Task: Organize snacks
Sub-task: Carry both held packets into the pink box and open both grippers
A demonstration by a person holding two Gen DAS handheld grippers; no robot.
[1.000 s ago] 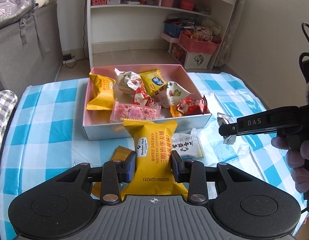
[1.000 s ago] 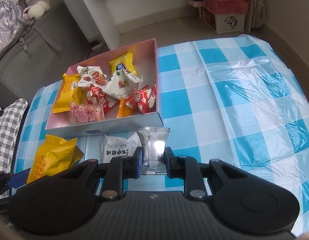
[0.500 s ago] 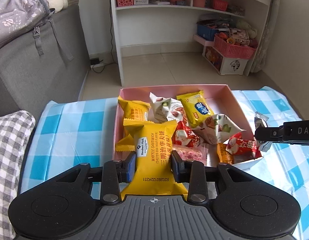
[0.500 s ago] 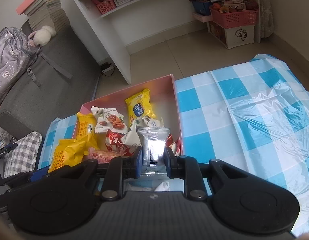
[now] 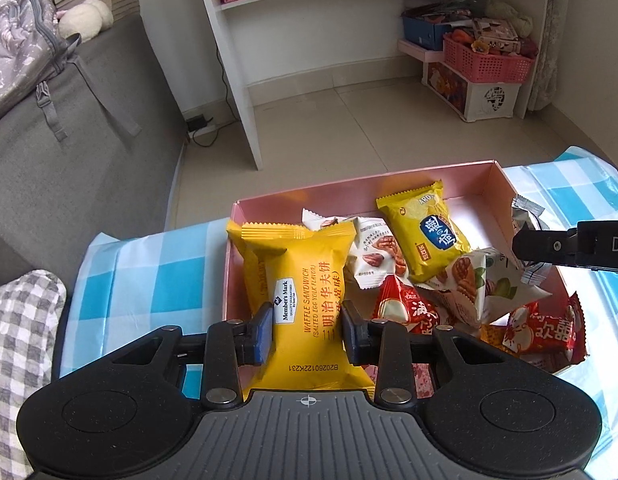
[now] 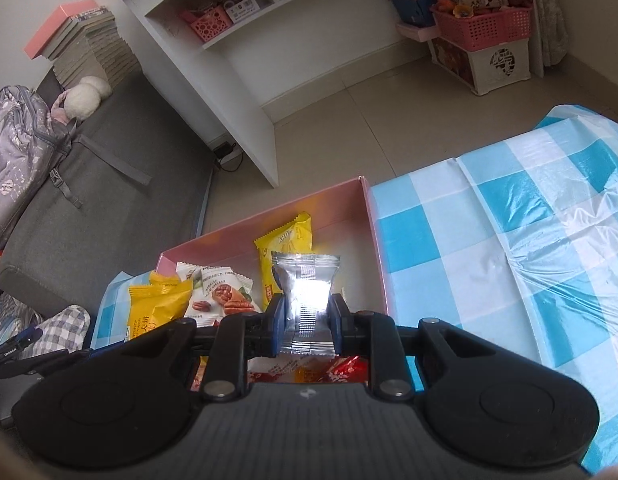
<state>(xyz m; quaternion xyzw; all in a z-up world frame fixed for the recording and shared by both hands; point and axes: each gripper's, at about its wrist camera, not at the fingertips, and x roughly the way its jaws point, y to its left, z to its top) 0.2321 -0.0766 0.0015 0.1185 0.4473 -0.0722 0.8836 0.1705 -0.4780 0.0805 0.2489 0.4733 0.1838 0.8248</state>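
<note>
While both tools are held above the pink box (image 5: 497, 184), a yellow waffle sandwich pack (image 5: 305, 300) is pinched between the closed fingers of the left gripper (image 5: 307, 334) over the box's left end, and a silver foil packet (image 6: 307, 300) is clamped in the same way by the right gripper (image 6: 307, 330) over the right half. The box is seen resting on a blue-and-white checked tablecloth (image 6: 509, 240), its far wall close to the table's far edge. Its left and middle are crowded with a yellow chip bag (image 5: 423, 236), a white nut packet (image 5: 373, 252) and red packets (image 5: 545, 332); bare pink floor is left only in the far right corner (image 6: 349, 240), beside the right wall. In the left view, the right gripper's finger (image 5: 549, 246) is seen crossing that wall.
</note>
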